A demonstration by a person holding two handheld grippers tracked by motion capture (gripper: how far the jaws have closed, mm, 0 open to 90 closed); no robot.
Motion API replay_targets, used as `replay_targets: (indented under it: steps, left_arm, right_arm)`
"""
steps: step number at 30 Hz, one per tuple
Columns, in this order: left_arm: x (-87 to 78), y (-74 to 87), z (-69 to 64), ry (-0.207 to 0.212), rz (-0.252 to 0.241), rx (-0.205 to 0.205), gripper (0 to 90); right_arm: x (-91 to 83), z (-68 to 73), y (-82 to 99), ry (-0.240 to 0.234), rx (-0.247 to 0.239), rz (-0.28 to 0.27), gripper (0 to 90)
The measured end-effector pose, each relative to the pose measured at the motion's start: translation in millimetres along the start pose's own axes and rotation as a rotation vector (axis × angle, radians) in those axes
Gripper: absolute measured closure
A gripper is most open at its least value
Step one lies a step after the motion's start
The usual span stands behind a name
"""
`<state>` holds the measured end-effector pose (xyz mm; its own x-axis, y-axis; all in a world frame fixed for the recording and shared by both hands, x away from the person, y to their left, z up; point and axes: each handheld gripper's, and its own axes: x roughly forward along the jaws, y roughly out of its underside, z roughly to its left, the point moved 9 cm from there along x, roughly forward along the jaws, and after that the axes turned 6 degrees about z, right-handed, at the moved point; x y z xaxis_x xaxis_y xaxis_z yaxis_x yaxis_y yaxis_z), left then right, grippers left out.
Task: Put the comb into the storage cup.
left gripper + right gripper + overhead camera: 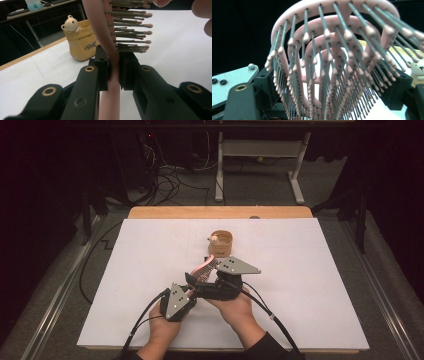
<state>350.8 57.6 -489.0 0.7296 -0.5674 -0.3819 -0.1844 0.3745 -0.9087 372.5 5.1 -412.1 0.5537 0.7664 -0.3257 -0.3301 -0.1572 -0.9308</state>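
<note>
A pink hairbrush (204, 268) with metal bristles hangs just above the white tabletop (310, 285), held between both grippers. In the left gripper view, my left gripper (113, 67) is shut on the brush's thin pink handle (110, 100) just below the bristles. My right gripper (332, 87) is shut on the brush's head (332, 50), whose looped pink ribs and bristles stand between its black jaws. In the high view the left gripper (191, 282) sits at the handle end and the right gripper (210, 272) beside the head.
A small yellow cup (220, 243) with a bear figure (70, 23) on its rim stands on the white top just beyond the brush. A wooden table edge (220, 212) runs along the far side. Cables trail back from both grippers.
</note>
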Motion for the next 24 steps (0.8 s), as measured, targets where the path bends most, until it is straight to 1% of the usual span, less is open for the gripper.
replay_targets:
  steps: [7, 18, 19, 20, 24]
  left_arm:
    - [-0.6, -0.9, 0.8, 0.001, -0.006, -0.003, 78.3]
    - [-3.4, -2.4, 2.7, 0.004, -0.014, -0.02, 77.5]
    - [-3.3, -2.3, 2.8, 0.004, -0.013, -0.021, 77.2]
    - [-2.9, -2.0, 3.3, -0.002, -0.01, -0.022, 71.6]
    - [-3.4, -2.3, 4.5, 0.002, -0.012, -0.027, 70.7]
  right_arm:
    - [-0.4, 0.3, -1.1, 0.0, 0.006, -0.001, 20.4]
    - [-0.6, 4.1, -4.3, 0.004, -0.006, -0.008, 20.6]
    - [-0.4, 4.6, -4.4, 0.003, -0.008, -0.008, 20.6]
    - [-0.2, 4.9, -4.4, 0.001, -0.008, -0.007, 20.6]
    - [0.7, 6.9, -5.4, -0.004, -0.013, -0.01, 20.6]
